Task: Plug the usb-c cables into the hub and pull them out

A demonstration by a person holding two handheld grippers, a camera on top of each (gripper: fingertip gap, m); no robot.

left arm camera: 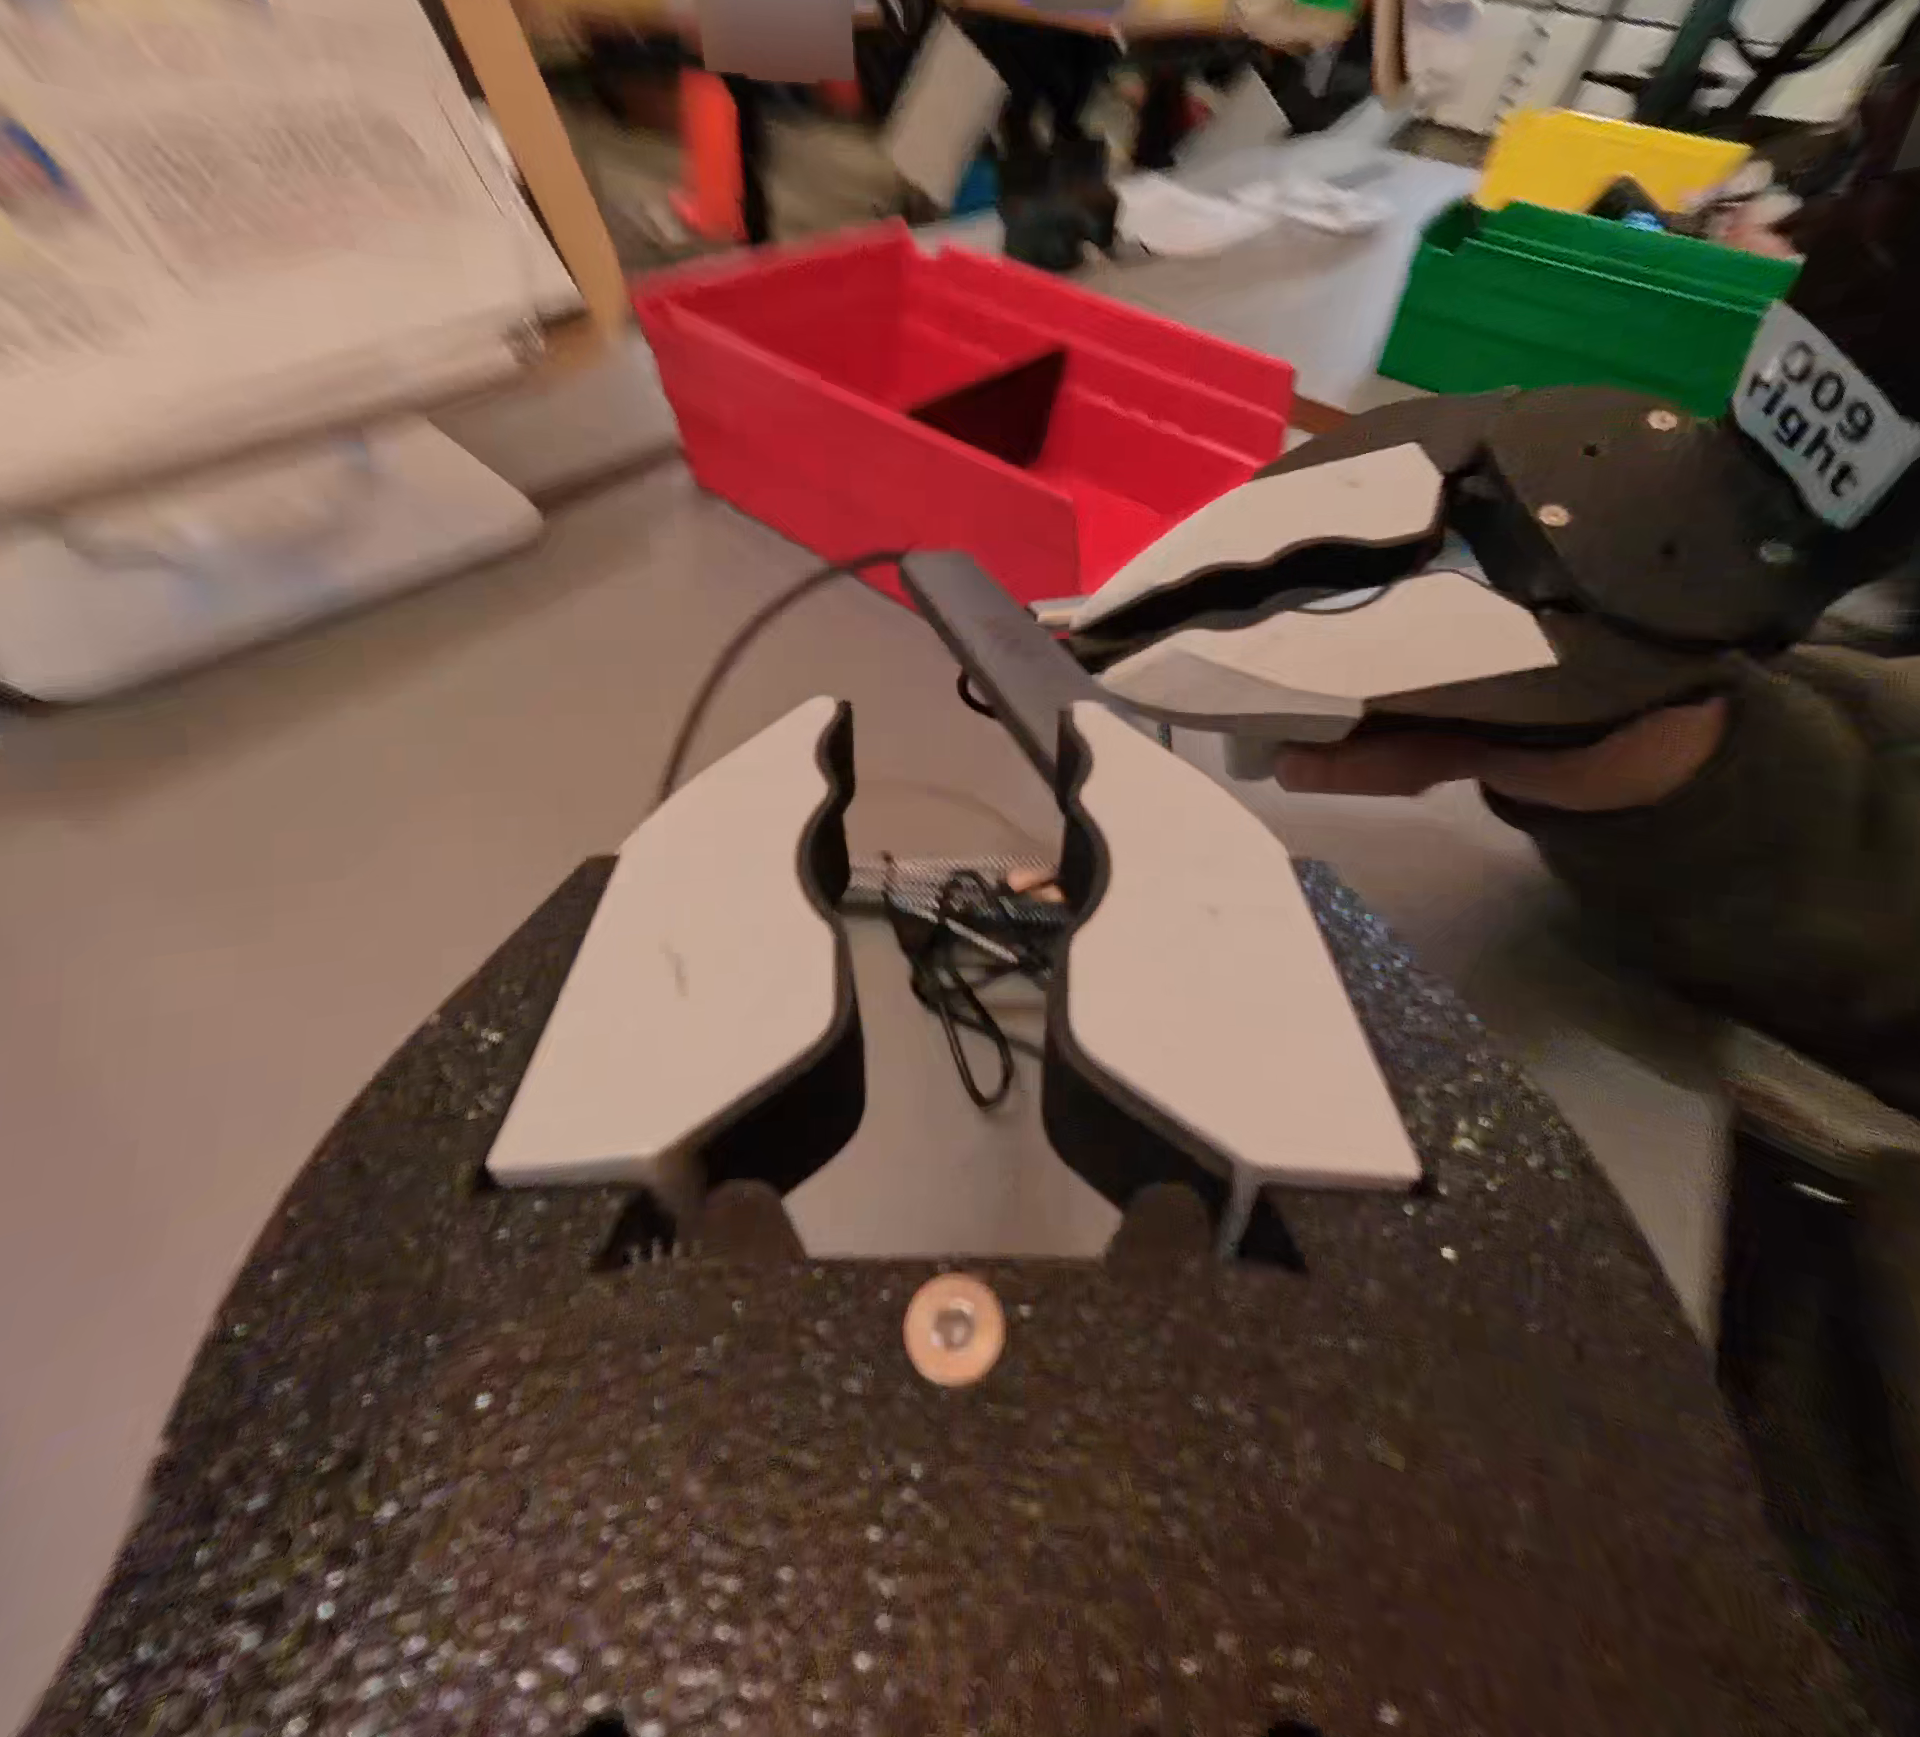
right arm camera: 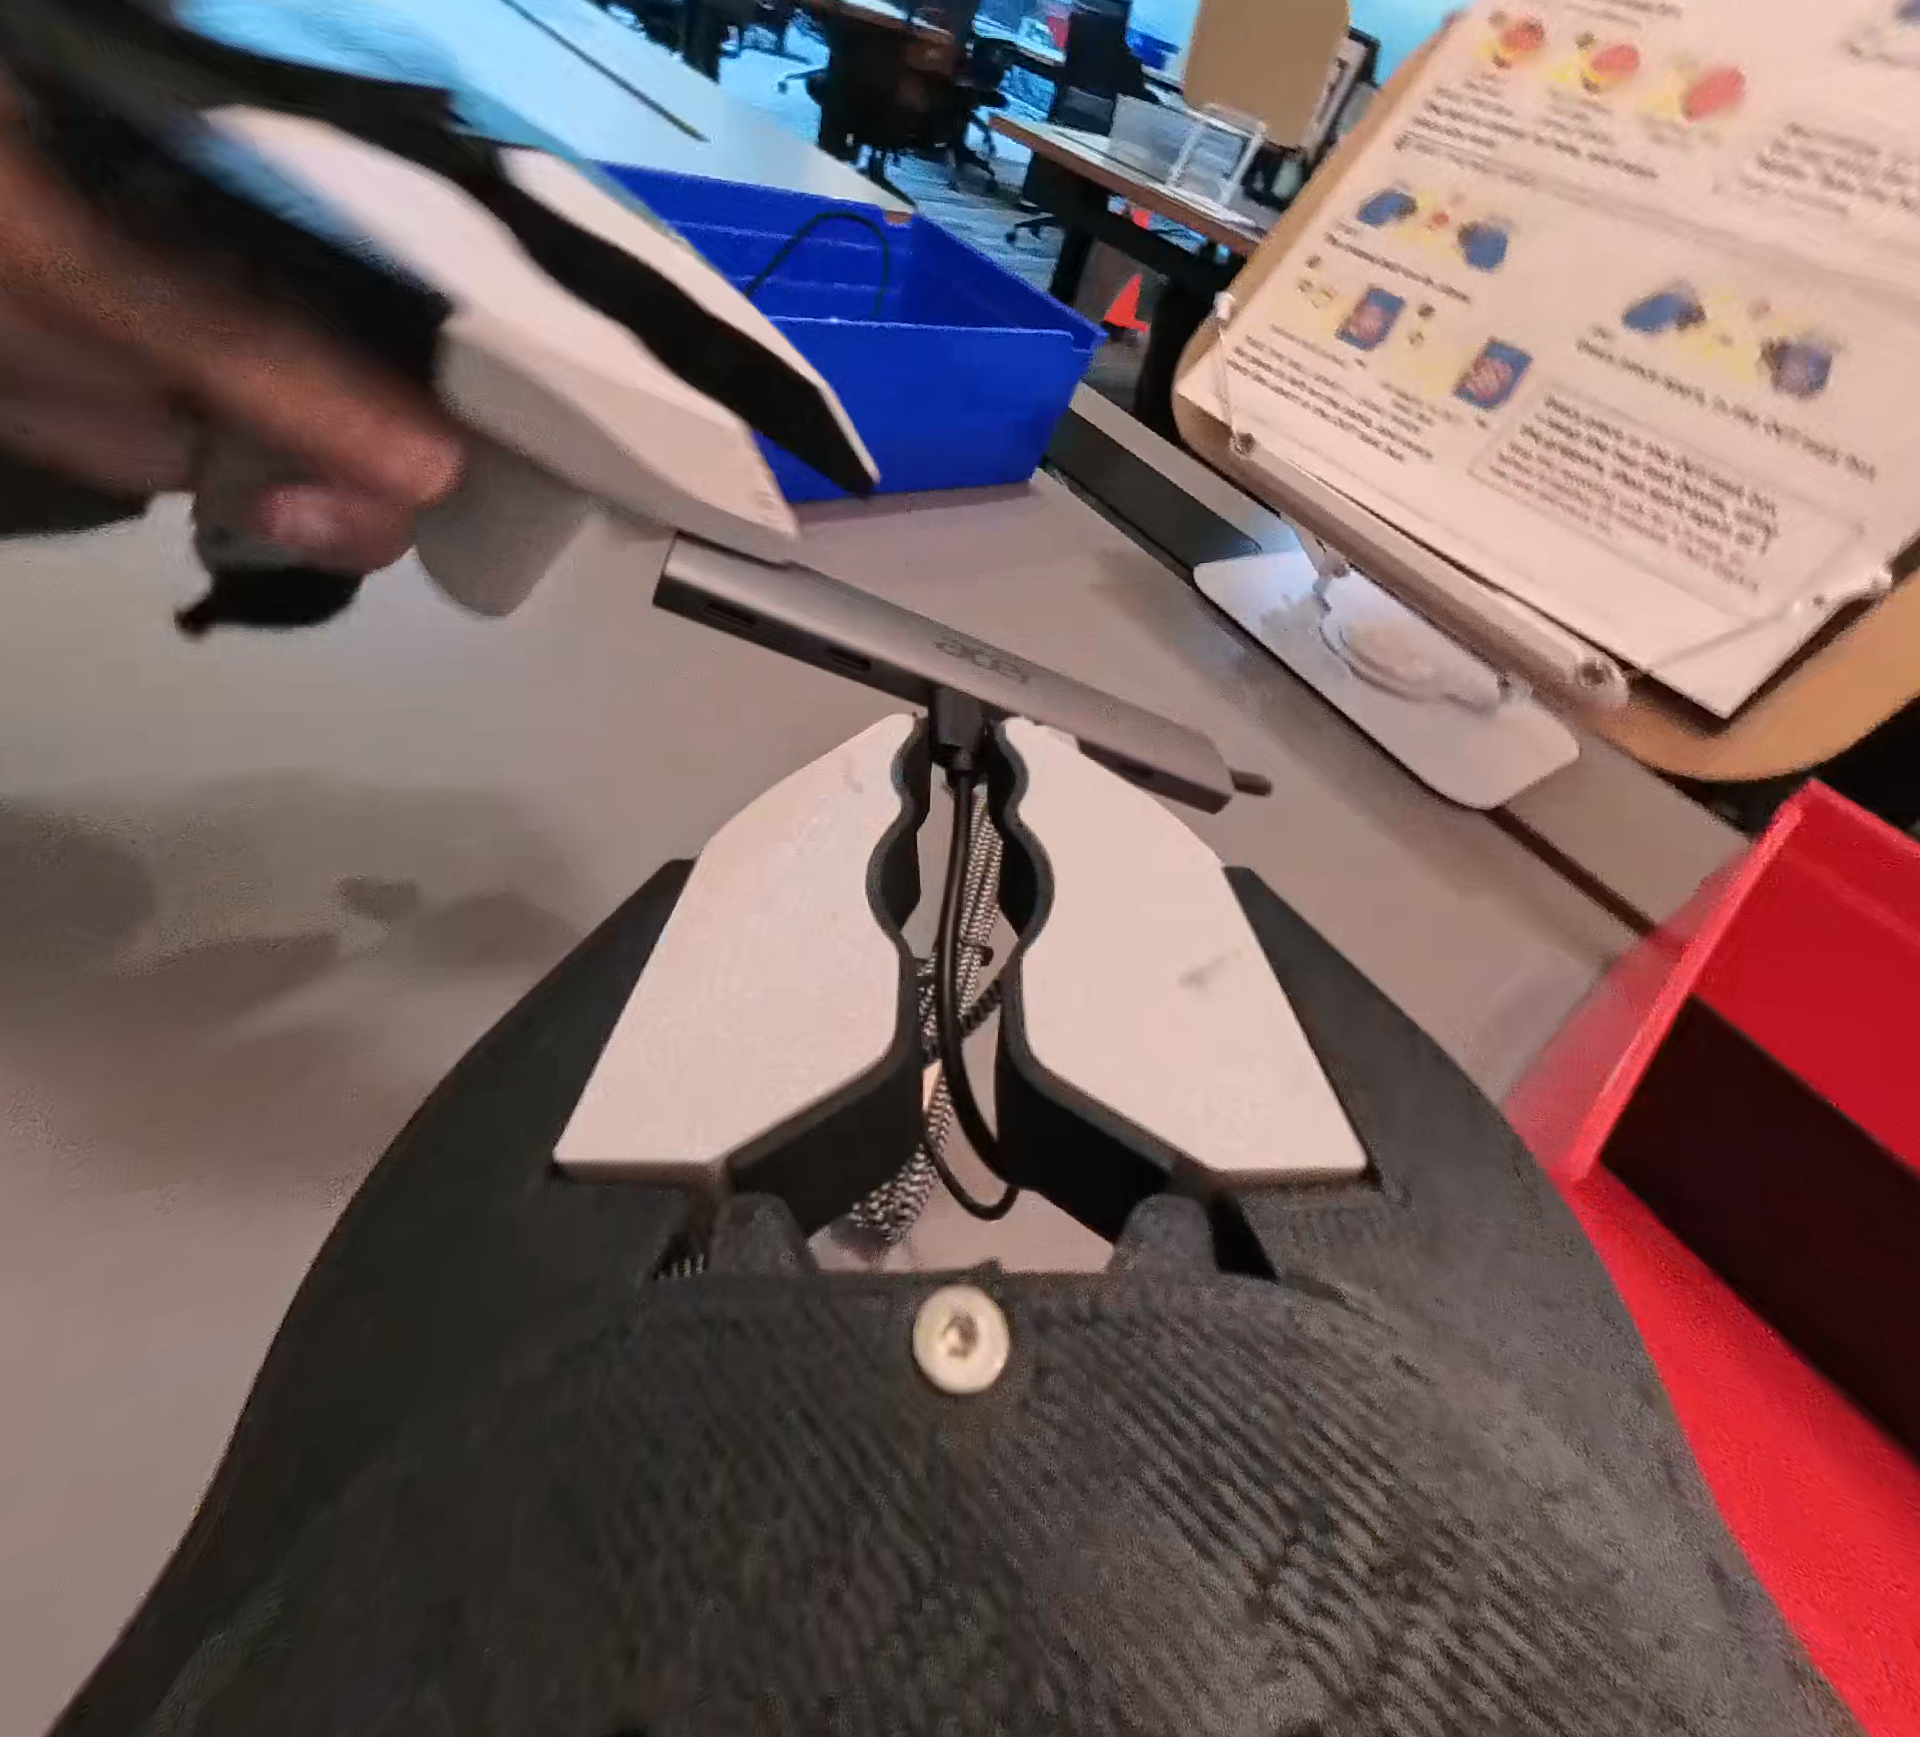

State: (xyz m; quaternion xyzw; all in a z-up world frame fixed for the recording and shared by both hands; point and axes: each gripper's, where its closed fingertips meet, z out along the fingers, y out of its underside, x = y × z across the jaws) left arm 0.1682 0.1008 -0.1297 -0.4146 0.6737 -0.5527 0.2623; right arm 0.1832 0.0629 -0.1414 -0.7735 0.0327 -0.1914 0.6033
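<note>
The slim grey hub [right arm camera: 935, 638] is tilted above the table. My right gripper [right arm camera: 956, 731] is shut on a black usb-c plug [right arm camera: 954, 719] that sits in the hub's near side. A braided cable [right arm camera: 971, 939] and a thin black cable hang between its fingers. In the left wrist view the right gripper [left arm camera: 1081, 638] comes in from the right, closed at the hub [left arm camera: 987, 638]. My left gripper [left arm camera: 956, 721] is open, and its right finger lies against the hub's end. In the right wrist view the left gripper [right arm camera: 831, 503] sits on top of that end.
A red bin [left arm camera: 935, 399] stands behind the hub. Green [left arm camera: 1558, 305] and yellow [left arm camera: 1600, 160] bins are at the far right. A blue bin [right arm camera: 914, 337] holds a black cable. A printed sheet on a stand [right arm camera: 1558, 285] is close by. Loose cables [left arm camera: 966, 949] lie on the grey table [left arm camera: 312, 856]. My right fingertips sit around 5 cm from my left ones.
</note>
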